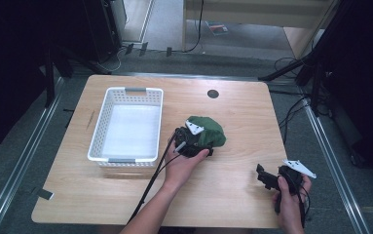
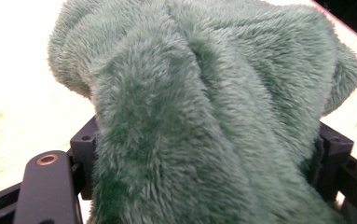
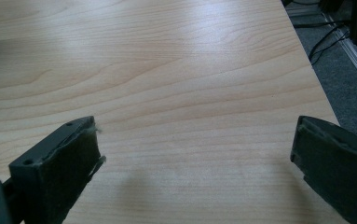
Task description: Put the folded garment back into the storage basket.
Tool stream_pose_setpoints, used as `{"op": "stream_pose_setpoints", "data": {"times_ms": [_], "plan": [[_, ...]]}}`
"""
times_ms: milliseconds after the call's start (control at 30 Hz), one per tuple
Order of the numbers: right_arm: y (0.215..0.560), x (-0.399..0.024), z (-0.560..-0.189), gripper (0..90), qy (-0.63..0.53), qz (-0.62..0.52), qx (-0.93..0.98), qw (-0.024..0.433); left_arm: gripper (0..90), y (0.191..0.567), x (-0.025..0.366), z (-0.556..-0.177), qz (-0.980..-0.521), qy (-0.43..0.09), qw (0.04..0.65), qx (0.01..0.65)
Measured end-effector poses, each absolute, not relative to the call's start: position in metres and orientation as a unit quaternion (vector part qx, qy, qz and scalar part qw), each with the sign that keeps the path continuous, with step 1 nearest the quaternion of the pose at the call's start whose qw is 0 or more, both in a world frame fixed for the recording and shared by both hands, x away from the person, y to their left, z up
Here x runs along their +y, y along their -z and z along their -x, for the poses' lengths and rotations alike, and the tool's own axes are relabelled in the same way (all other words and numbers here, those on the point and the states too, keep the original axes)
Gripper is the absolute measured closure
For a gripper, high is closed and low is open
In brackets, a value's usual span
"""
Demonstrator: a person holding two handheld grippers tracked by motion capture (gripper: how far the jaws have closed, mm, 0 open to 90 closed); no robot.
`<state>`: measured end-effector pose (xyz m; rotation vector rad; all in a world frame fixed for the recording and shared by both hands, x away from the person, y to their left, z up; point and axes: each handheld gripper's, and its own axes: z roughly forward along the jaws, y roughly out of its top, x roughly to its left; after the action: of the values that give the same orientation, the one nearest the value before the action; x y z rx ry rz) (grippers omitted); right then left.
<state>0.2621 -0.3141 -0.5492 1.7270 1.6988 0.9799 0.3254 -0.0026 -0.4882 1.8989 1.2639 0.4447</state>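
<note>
A green fuzzy cloth point(image 1: 209, 130) lies bunched near the middle of the wooden table point(image 1: 242, 112). My left gripper point(image 1: 197, 139) is shut on the cloth's near edge, with a hand wrapped around the gripper's body. In the left gripper view the plush cloth point(image 2: 204, 102) bulges up between the black fingers point(image 2: 84, 143) and hides their pads. My right gripper point(image 1: 263, 176) rests low over the table's front right corner, held by the other hand. Its jaws stand wide open over bare wood in the right gripper view point(image 3: 195, 172), with nothing between them.
A white perforated basket point(image 1: 125, 91) sits left of the cloth, its inside bare. A small dark round grommet point(image 1: 213, 93) is set in the table's far side. The table's right edge point(image 3: 316, 79) runs close to the right gripper. Cables and stand legs lie on the floor around.
</note>
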Motion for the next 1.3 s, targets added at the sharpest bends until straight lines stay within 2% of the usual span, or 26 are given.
{"op": "stream_pose_setpoints", "data": {"times_ms": [733,1300], "plan": [[0.549,-0.313,-0.262,1.1,-0.360,-0.637,0.629,0.263,22.4,0.442,0.047,-0.317,-0.717,-0.205,0.434,0.506],[0.549,-0.313,-0.262,1.1,-0.359,-0.637,0.629,0.264,22.5,0.427,0.104,-0.327,-0.685,-0.228,0.437,0.536]]}}
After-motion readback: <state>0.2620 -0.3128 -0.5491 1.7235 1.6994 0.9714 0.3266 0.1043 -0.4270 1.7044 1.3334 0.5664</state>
